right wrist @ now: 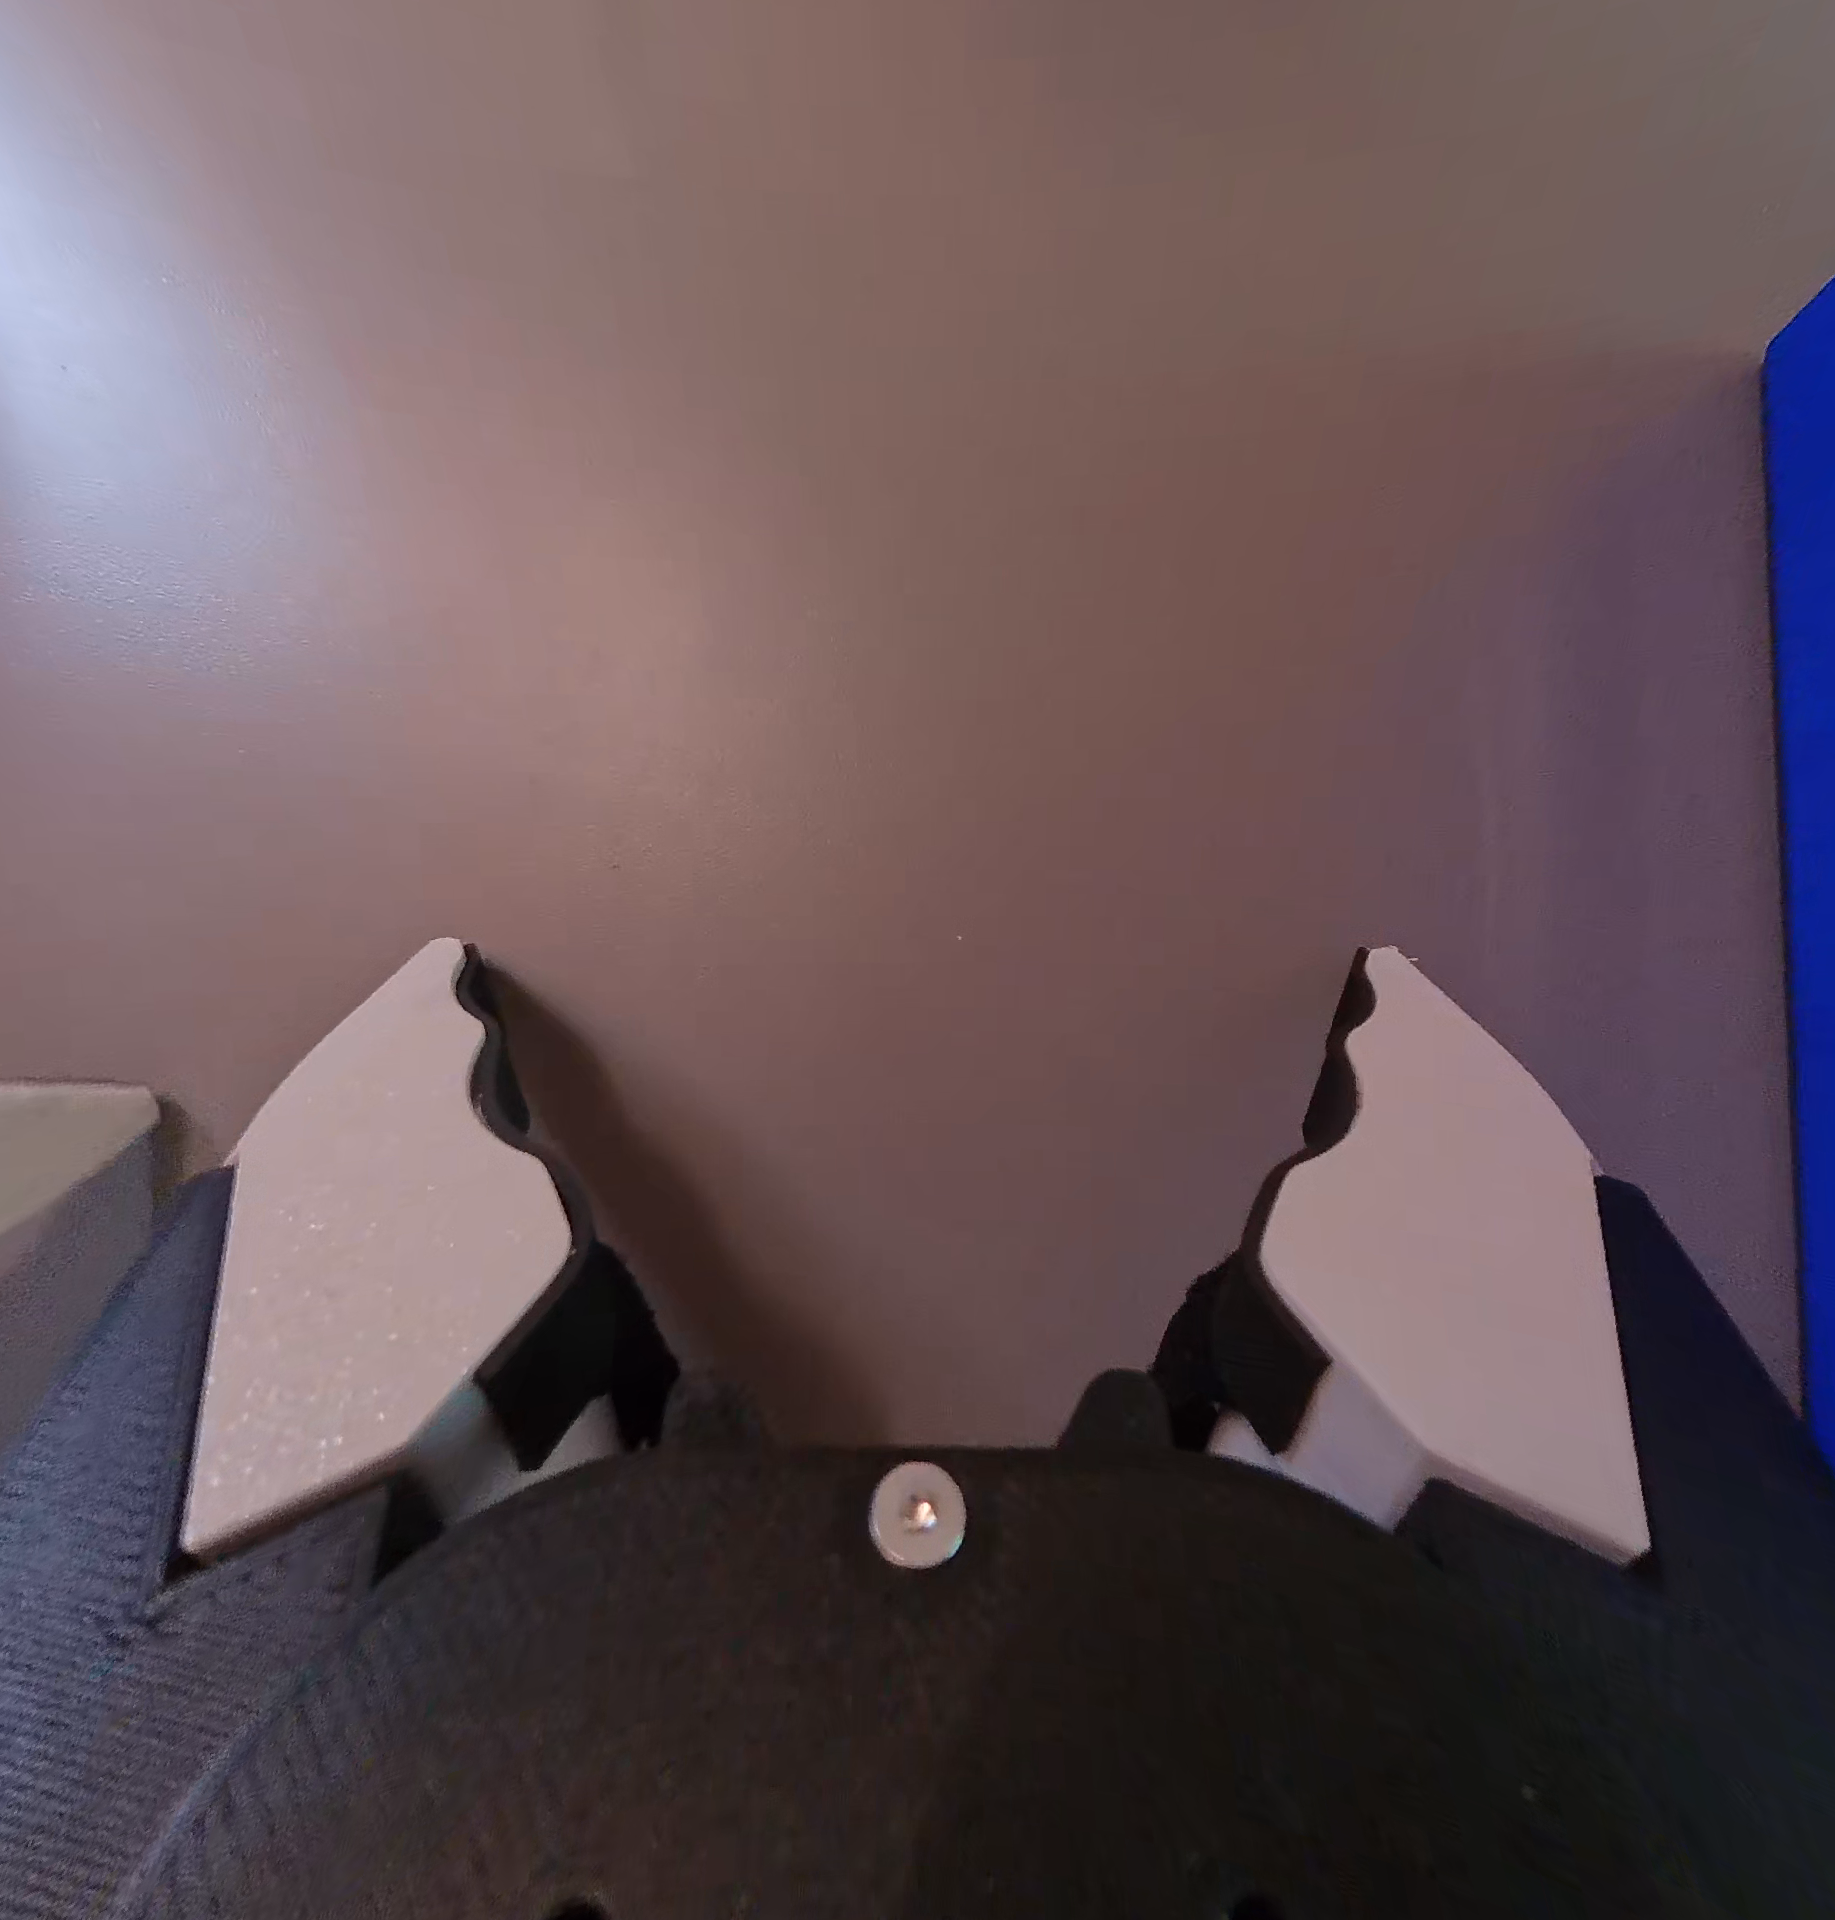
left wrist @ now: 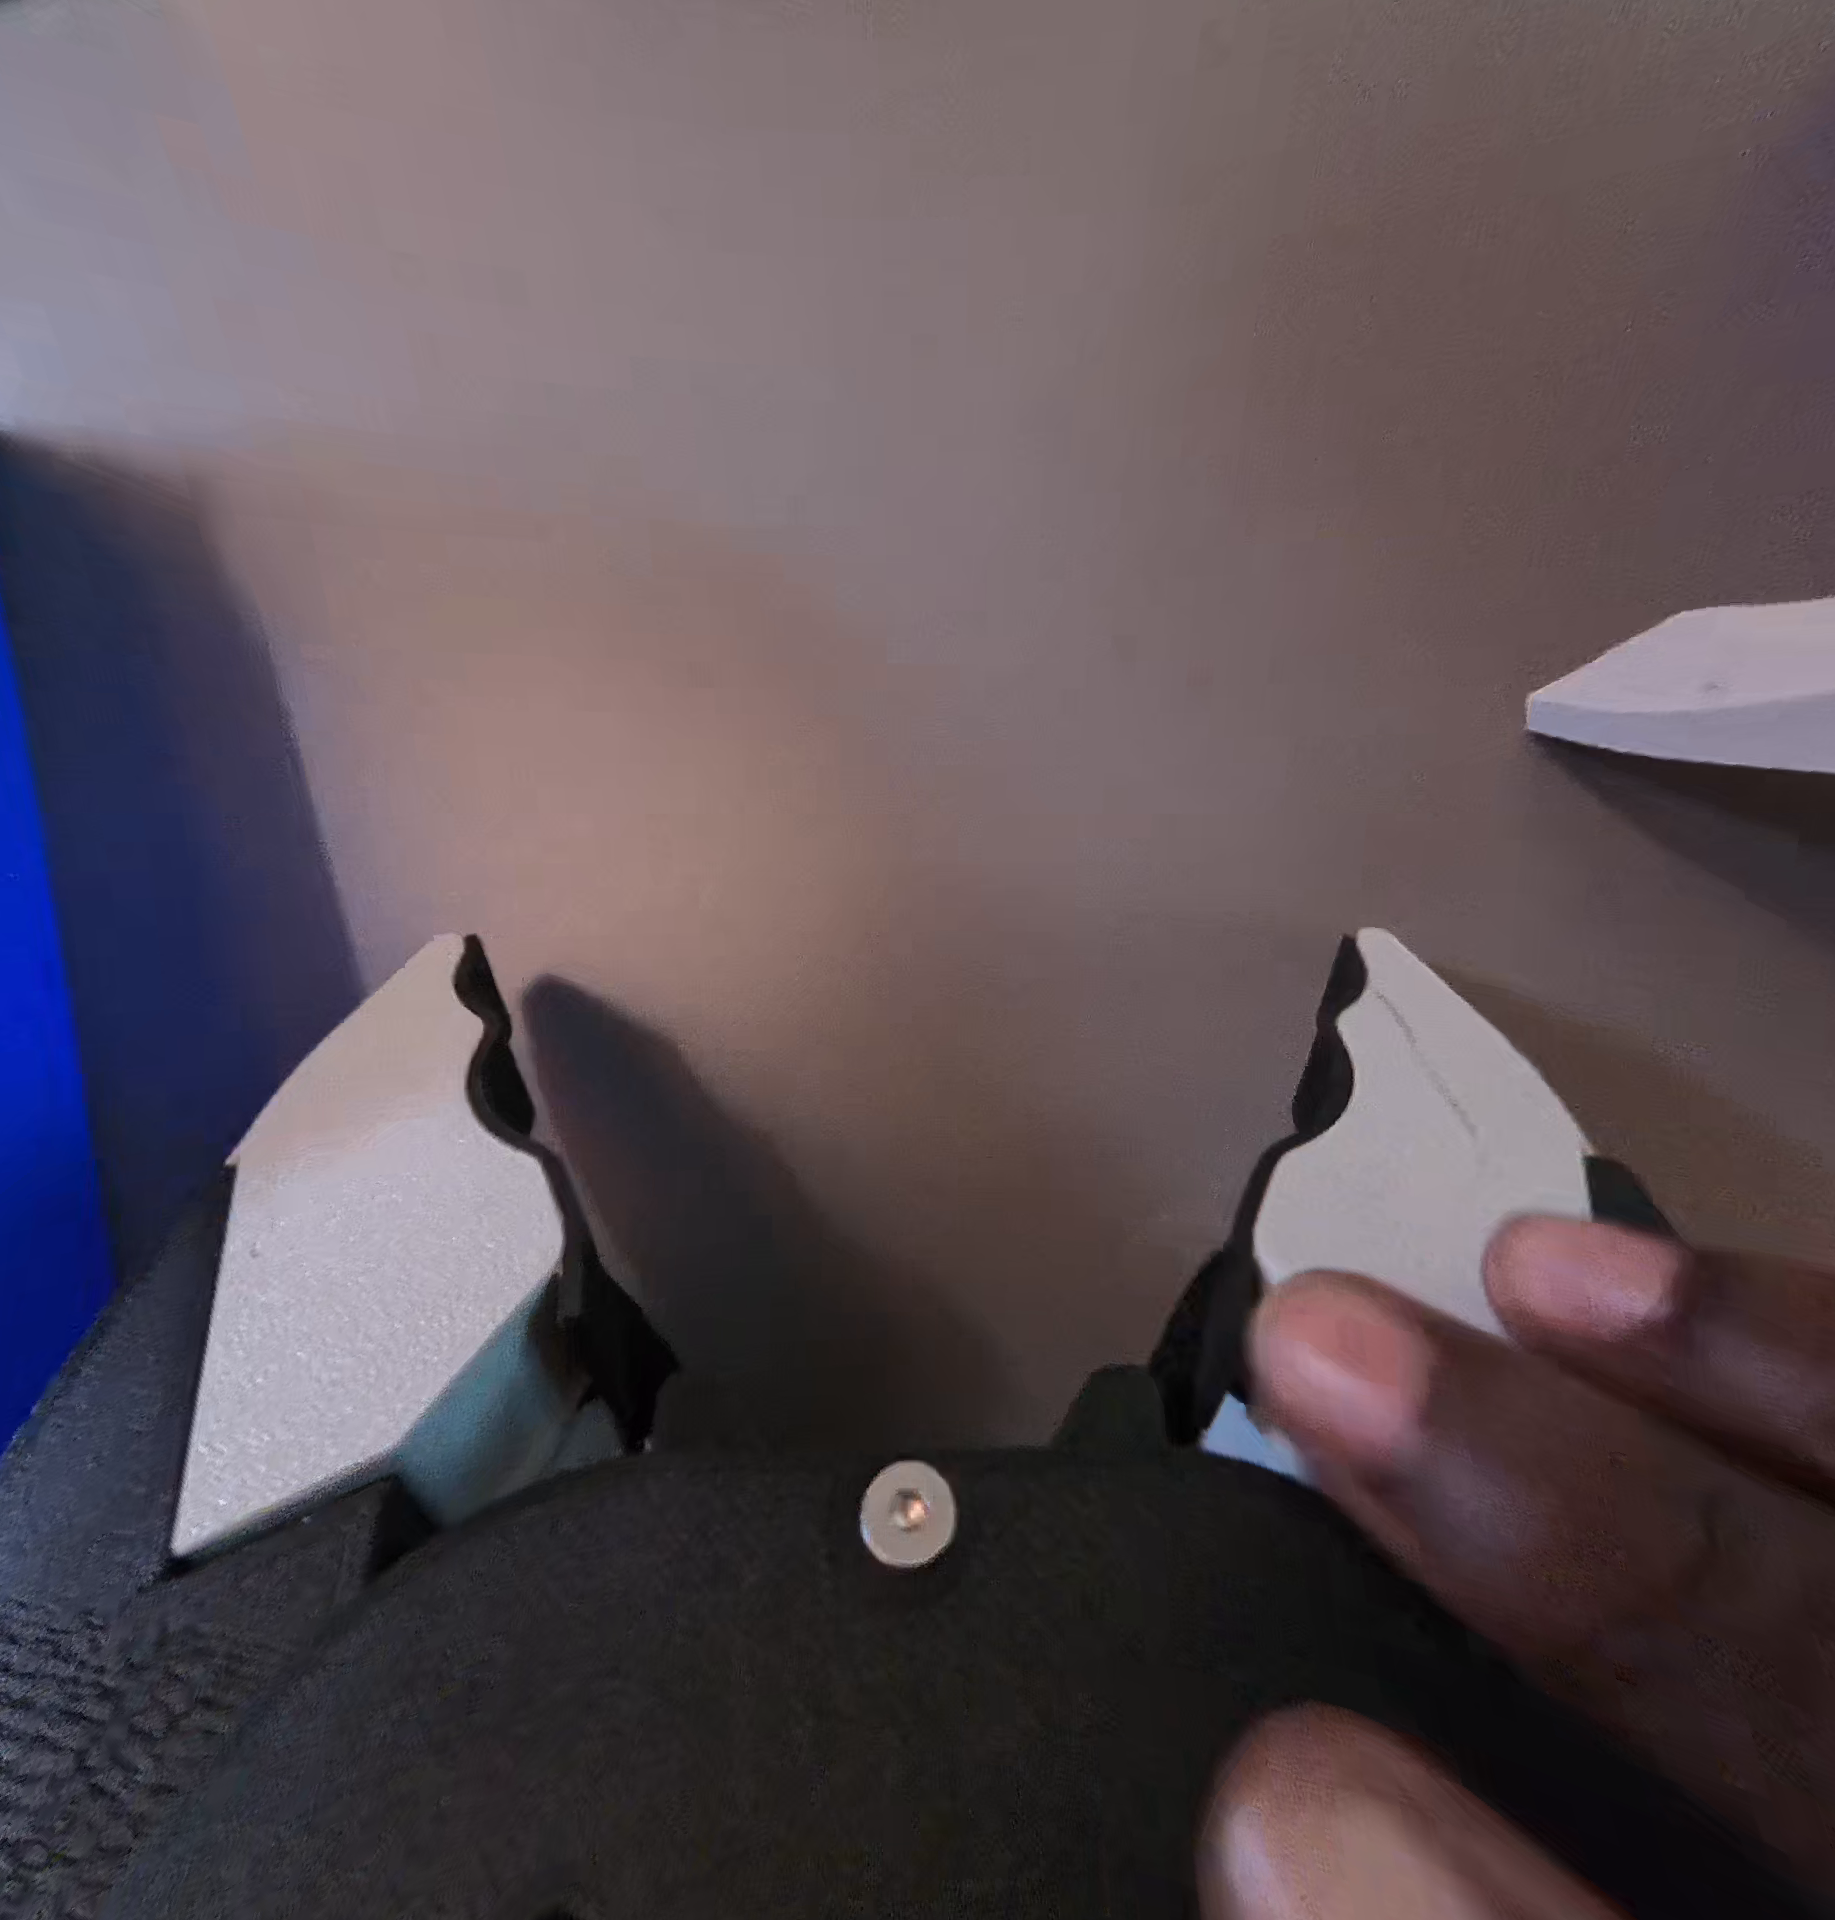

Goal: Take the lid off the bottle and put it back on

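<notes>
Neither the bottle nor its lid appears in either view, so where they stand cannot be told from here. Both cameras look down on a plain brownish table surface [right wrist: 892, 520].

The left gripper [left wrist: 908, 956] has its jaws wide apart and holds nothing. A person's hand [left wrist: 1578, 1507] lies over its right side, with fingers on the white finger piece and on the black body. The left wrist view is somewhat blurred, so the gripper is probably moving, though this is only a guess. The right gripper [right wrist: 913, 966] also has its jaws spread with nothing between them.

The main risk is that the grippers go forward without the target in sight. Then a jaw could hit the bottle from the side and tip it over, or close on the body and not on the lid. The fingers resting on the white piece could also be pinched if the jaws move.

For room, the middle of the table is free in both views. A blue panel [left wrist: 9, 935] limits the left side in the left wrist view, and a blue surface [right wrist: 1827, 831] closes the right side in the right wrist view. The tip of the other gripper [left wrist: 1723, 696] enters from the right edge, near, so the two tools could collide if they swing inward.
</notes>
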Demonstrator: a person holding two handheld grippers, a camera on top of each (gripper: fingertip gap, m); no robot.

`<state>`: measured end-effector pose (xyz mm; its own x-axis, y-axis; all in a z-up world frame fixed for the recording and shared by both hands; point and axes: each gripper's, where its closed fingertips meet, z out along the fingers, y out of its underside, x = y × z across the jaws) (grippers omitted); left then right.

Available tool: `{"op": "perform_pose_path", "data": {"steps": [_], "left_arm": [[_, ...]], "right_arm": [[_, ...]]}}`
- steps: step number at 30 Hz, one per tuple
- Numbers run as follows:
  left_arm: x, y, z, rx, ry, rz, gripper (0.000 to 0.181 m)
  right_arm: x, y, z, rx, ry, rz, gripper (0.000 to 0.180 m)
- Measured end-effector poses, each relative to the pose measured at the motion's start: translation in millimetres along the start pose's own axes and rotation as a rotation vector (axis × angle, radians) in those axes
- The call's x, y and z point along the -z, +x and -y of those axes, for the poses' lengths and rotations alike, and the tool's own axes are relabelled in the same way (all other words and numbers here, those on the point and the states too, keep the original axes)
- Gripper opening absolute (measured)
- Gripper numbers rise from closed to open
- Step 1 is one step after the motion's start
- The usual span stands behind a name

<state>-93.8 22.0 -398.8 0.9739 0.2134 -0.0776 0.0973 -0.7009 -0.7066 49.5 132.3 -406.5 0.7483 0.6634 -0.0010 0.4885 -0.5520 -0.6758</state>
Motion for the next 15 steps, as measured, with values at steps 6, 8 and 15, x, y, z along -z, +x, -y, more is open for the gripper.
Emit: {"op": "perform_pose_path", "data": {"steps": [6, 8, 15], "left_arm": [[14, -4, -23, 0.126, -0.111, 0.024, 0.145], [22, -1, -33, 0.098, -0.19, -0.007, 0.145], [21, -2, -31, 0.118, -0.17, 0.005, 0.145]], "right_arm": [[0, 0, 0, 0.0, 0.0, 0.0, 0.146], [0, 0, 0, 0.0, 0.0, 0.0, 0.146], [1, 0, 0, 0.0, 0.0, 0.0, 0.146]]}}
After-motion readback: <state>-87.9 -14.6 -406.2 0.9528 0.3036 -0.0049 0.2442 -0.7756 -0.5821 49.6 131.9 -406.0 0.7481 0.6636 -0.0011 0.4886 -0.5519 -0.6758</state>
